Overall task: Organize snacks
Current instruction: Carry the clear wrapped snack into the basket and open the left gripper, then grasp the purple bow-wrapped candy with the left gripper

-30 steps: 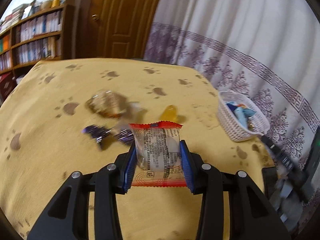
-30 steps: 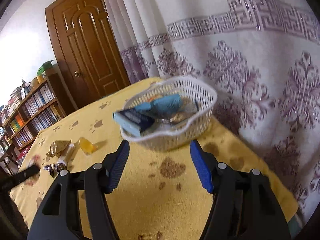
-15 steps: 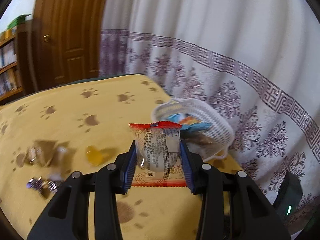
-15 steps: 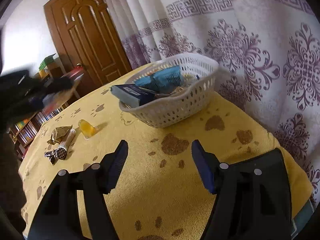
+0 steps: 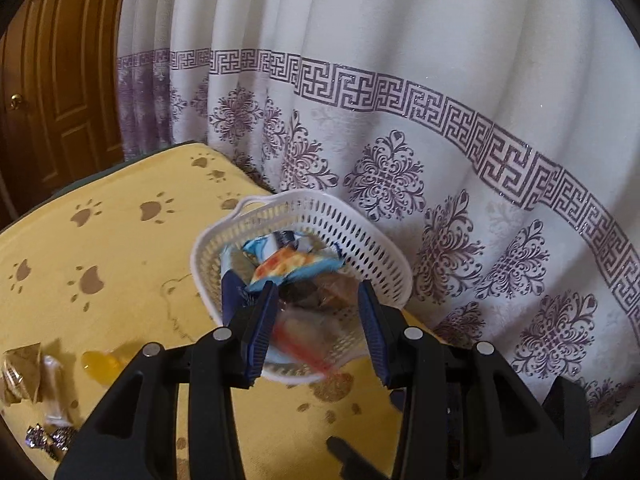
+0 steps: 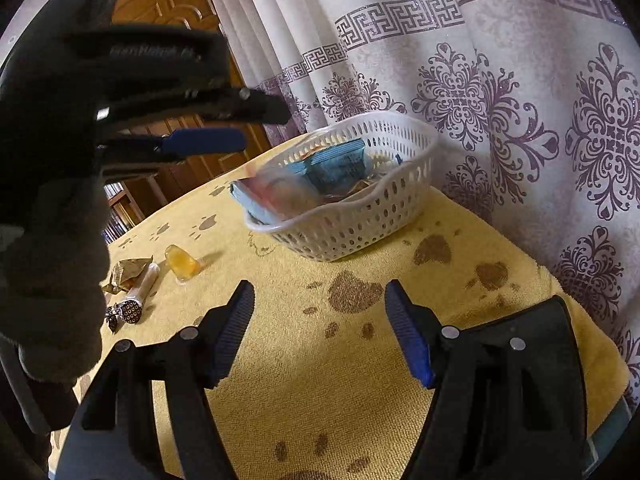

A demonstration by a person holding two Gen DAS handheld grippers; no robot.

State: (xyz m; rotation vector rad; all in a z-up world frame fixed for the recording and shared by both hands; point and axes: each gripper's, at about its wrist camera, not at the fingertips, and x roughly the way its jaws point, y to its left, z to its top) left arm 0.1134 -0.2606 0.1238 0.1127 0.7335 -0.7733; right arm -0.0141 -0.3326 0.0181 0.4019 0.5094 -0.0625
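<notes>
Patterned white curtain with purple ornament bands (image 5: 400, 80) hangs behind the far and right edges of the table. Yellow paw-print cloth covering the table (image 6: 320, 360) takes up the near field. White perforated plastic basket (image 5: 372, 248) sits at the far right of the cloth, close to the curtain, holding blue-wrapped snack packs (image 5: 288, 264). Left gripper (image 5: 318, 328) hangs over the near rim of the basket, jaws apart; the clear red-edged snack packet (image 5: 304, 340), blurred, is between them and no longer pinched, over the basket's near side. Right gripper (image 6: 320, 332) hovers low over bare cloth near the basket, jaws opening, nothing between them. Loose on the cloth, left of the basket: brown foil wrapper (image 6: 128, 270), small orange jelly cup (image 6: 183, 262), dark purple twisted candies (image 5: 46, 436).
</notes>
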